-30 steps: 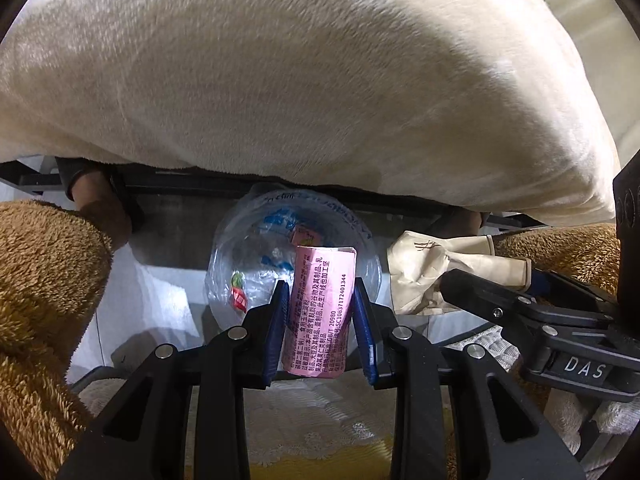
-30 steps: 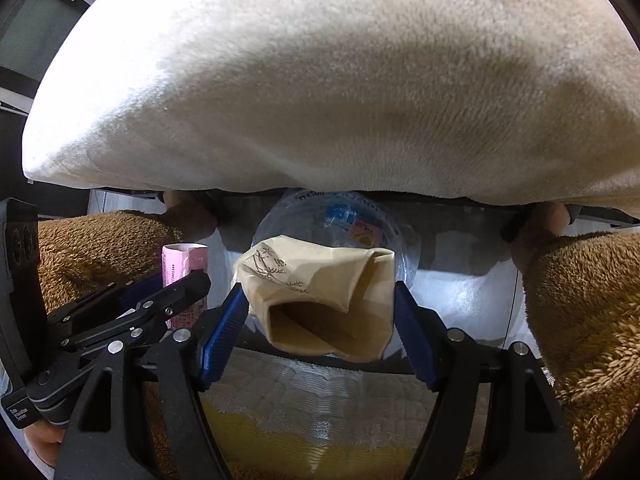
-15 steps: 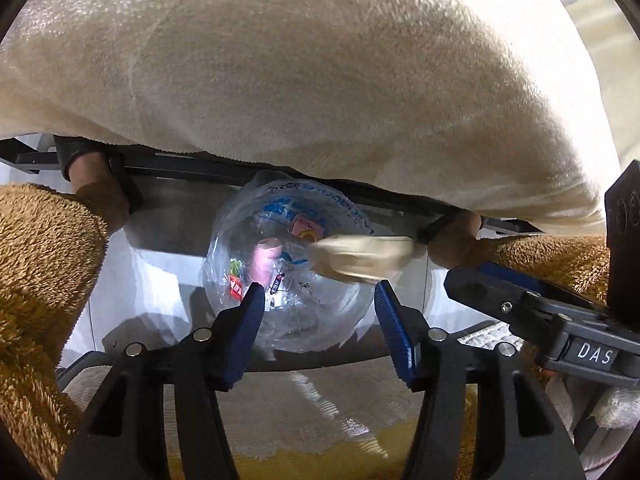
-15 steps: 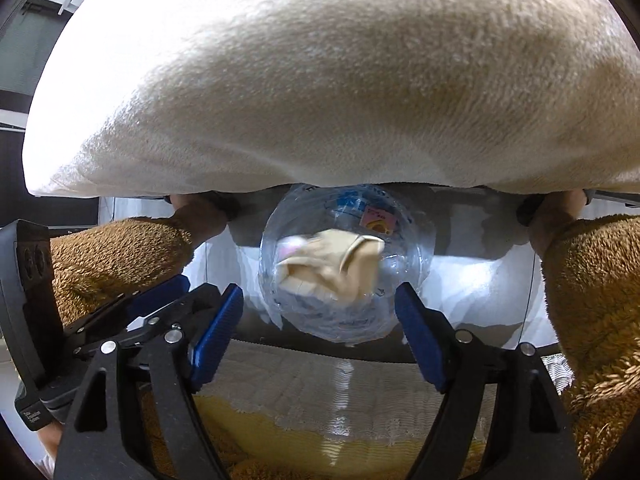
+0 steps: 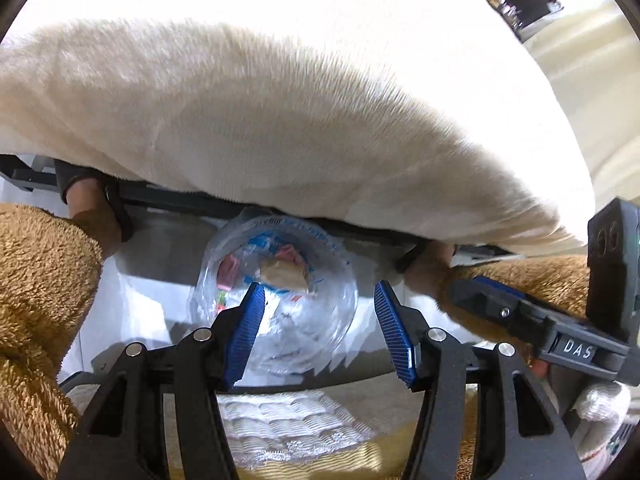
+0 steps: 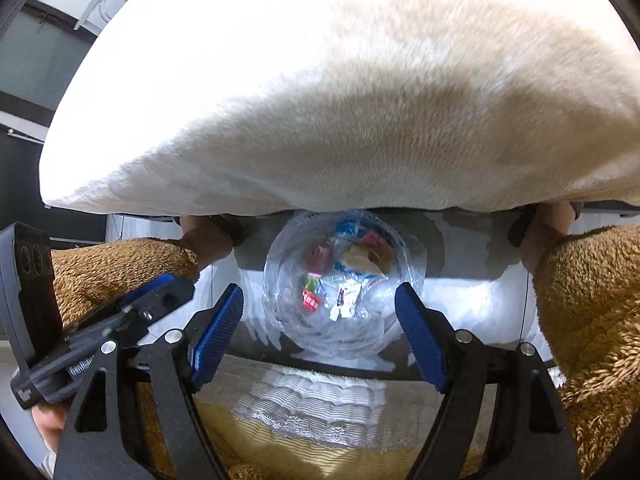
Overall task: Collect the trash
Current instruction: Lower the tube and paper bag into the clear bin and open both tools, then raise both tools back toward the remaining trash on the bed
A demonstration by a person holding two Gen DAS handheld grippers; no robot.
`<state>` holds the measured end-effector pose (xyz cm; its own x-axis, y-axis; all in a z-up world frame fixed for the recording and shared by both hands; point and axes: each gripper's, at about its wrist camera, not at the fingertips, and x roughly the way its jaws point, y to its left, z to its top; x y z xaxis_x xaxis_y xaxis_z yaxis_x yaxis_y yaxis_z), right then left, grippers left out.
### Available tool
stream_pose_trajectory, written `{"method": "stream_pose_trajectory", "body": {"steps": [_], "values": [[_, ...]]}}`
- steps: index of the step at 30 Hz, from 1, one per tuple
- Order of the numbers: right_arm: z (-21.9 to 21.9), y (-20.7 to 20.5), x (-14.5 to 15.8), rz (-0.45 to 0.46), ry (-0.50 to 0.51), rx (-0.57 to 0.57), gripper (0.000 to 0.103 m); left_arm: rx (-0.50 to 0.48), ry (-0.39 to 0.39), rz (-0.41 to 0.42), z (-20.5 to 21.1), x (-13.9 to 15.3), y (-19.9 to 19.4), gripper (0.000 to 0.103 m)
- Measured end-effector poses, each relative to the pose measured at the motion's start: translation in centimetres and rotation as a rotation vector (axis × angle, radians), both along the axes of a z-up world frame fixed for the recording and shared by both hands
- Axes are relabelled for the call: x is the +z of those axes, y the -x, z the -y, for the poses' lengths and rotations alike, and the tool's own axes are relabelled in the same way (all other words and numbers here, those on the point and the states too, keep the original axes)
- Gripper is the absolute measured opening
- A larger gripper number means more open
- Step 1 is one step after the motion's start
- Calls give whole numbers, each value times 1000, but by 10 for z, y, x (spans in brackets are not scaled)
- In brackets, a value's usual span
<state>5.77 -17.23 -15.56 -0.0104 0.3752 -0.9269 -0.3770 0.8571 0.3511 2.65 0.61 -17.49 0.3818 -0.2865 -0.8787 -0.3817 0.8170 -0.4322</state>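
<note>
Below cream blanket, bag-lined bin on pale floor

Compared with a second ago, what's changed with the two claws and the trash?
Both let go: the left claw dropped the pink carton and the right claw the beige wrapper into the clear bag. Both now gape empty above it. The cream blanket stayed put.

A cream plush cushion fills the room's foreground; blinds-covered window behind, pale floor brightly lit.
</note>
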Motion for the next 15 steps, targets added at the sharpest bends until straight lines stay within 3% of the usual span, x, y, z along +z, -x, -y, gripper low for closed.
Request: {"method": "stream_pose_trajectory", "body": {"steps": [9,15], "values": [[18,18,31,160,-74,25,77,-15,-47,118,4,26,11,56],[34,31,57,293,-167,23,77,-6,-79,242,3,49,24,56]]}}
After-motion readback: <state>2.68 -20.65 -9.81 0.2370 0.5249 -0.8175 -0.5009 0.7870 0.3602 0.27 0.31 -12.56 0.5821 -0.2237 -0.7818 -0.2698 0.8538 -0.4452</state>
